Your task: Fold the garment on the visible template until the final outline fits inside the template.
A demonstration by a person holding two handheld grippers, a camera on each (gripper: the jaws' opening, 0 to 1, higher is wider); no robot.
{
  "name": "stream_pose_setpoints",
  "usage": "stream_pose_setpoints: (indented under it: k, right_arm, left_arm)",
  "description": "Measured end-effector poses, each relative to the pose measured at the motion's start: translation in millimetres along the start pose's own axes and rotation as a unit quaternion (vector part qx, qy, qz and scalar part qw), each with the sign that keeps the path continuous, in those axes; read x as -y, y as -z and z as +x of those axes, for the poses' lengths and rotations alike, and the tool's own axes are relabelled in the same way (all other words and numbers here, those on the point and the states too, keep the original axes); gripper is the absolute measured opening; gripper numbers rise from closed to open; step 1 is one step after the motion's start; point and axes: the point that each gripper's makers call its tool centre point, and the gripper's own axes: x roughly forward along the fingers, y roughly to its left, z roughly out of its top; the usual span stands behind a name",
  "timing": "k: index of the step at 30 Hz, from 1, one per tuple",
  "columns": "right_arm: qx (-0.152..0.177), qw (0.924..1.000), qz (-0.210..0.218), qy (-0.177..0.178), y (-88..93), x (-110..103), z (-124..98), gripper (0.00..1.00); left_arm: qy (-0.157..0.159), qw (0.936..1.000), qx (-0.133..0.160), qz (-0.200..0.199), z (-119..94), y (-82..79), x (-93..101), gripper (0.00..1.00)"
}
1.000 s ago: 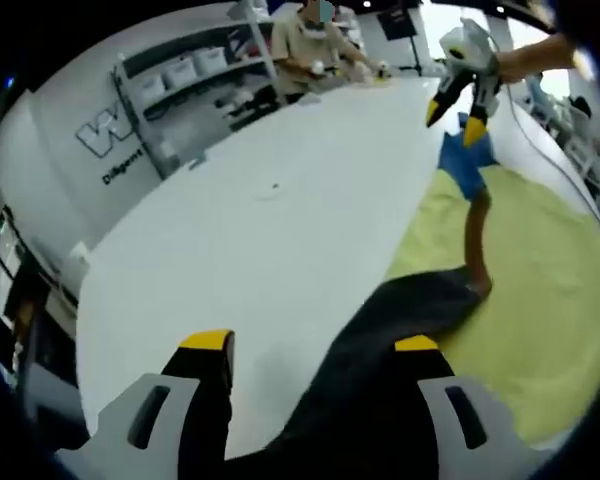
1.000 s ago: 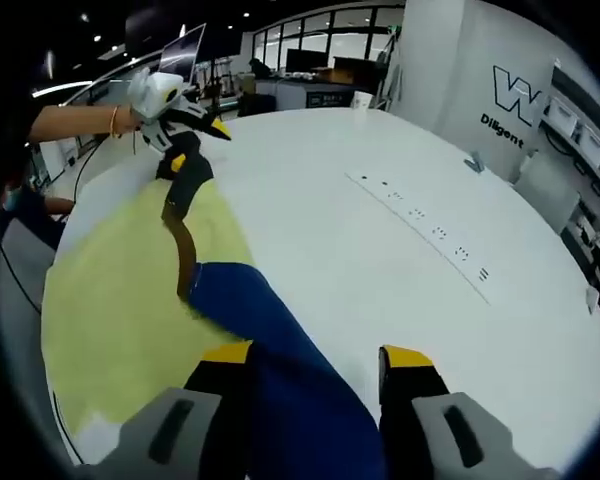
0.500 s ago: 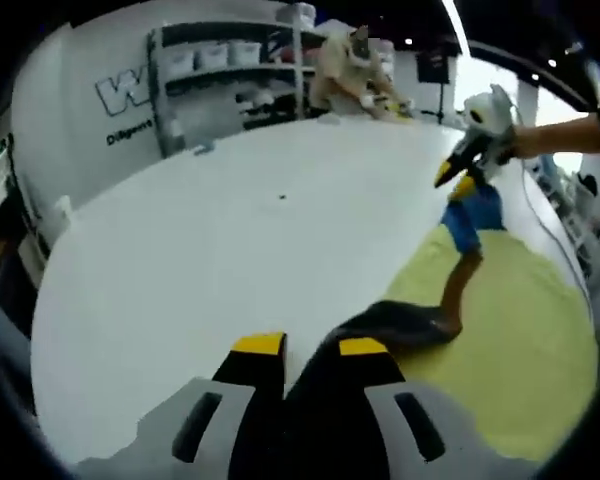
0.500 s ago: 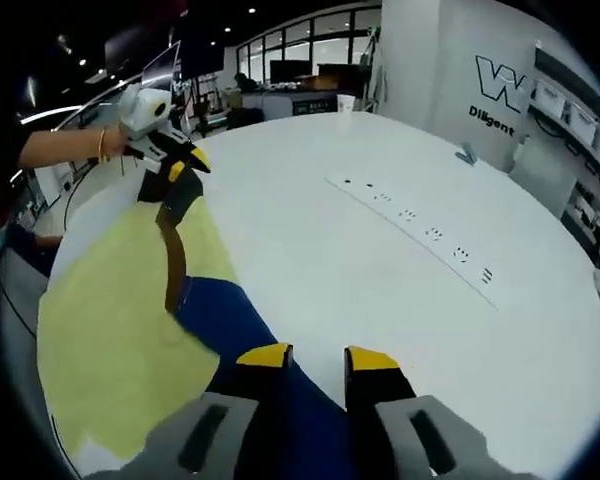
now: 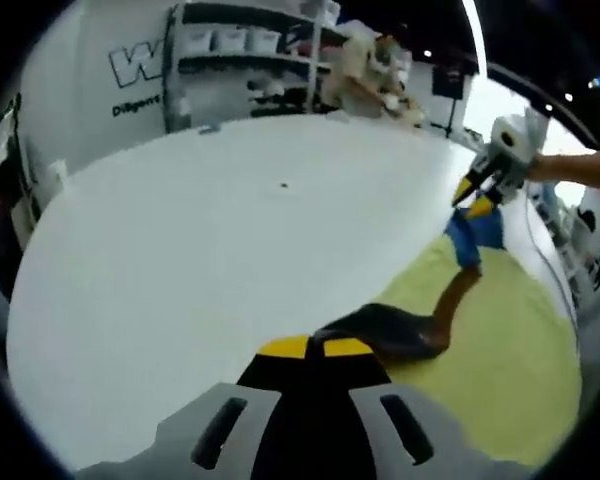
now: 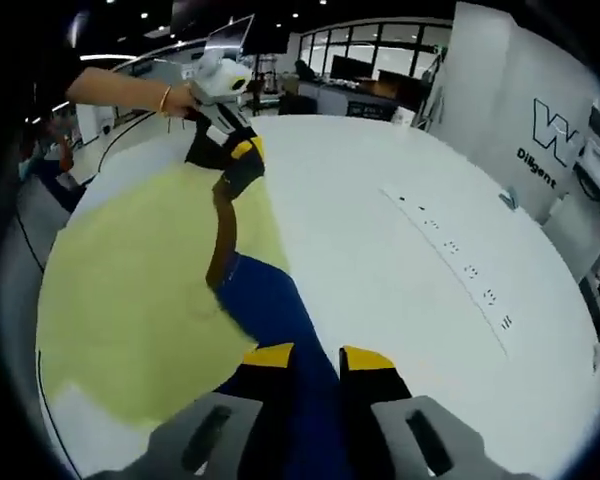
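A: White counter [image 5: 180, 250] carries the yellow template [image 6: 130, 290]; your blue garment [image 6: 265, 310] hangs stretched between both grippers.

B: Left gripper [image 5: 315, 347] and right gripper [image 6: 316, 355] have fingers clamped on it. Lower both ends evenly onto the template, keeping tension.

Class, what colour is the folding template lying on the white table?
Pale yellow-green template, clearest in the right gripper view.

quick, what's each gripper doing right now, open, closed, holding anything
Left gripper: closed on one end of the dark blue garment.
Right gripper: closed on the garment's other end.
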Motion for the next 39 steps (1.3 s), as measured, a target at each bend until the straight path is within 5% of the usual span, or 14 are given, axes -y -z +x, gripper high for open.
stream_pose_setpoints:
  k: [8, 12, 16, 20, 23, 26, 27, 32, 34, 39]
  right_arm:
    - [-0.014, 0.9954, -0.083, -0.046, -0.1, -24.1, 5.3, 0.13]
    - [-0.051, 0.9913, -0.117, -0.031, 8.3, -20.6, 12.2, 0.09]
    - [-0.027, 0.9915, -0.125, -0.024, -3.7, -22.3, 17.2, 0.00]
    - [-0.014, 0.9978, -0.060, -0.024, -8.1, -20.6, 21.1, 0.00]
    - [0.032, 0.9978, 0.057, -0.014, -13.9, -3.2, 23.3, 0.00]
    - [0.054, 0.9896, 0.133, -0.004, -19.1, 8.0, 18.9, 0.00]
    - [0.071, 0.9797, 0.188, 0.001, -21.9, 13.9, 17.2, 0.00]
    - [0.093, 0.9675, 0.235, 0.006, -27.7, 18.0, 10.7, 0.00]
    - [0.116, 0.9454, 0.304, 0.020, -30.3, 30.0, 8.6, 0.00]
    - [0.103, 0.9476, 0.301, 0.030, -21.3, 37.8, 10.5, 0.00]
  left_arm:
    - [0.003, 0.9994, -0.007, -0.035, 5.6, -0.5, -1.9, 0.05]
    - [0.006, 0.9990, -0.008, -0.044, 5.2, 1.0, -3.3, 0.05]
    - [0.008, 0.9992, -0.013, -0.038, 6.4, 1.0, -3.4, 0.06]
    - [0.008, 0.9990, -0.012, -0.043, 6.0, 1.7, -4.7, 0.06]
    - [0.009, 0.9987, -0.010, -0.049, 6.9, 2.2, -6.6, 0.05]
    - [0.010, 0.9980, -0.011, -0.062, 6.9, 2.6, -6.4, 0.05]
    - [0.011, 0.9978, -0.011, -0.065, 7.0, 2.5, -6.1, 0.05]
    - [0.011, 0.9956, -0.003, -0.093, 6.8, 0.1, -5.3, 0.06]
    - [-0.001, 0.9916, 0.018, -0.128, 5.8, -5.6, -12.3, 0.06]
    - [-0.023, 0.9887, 0.028, -0.145, -0.5, -7.3, -20.5, 0.06]
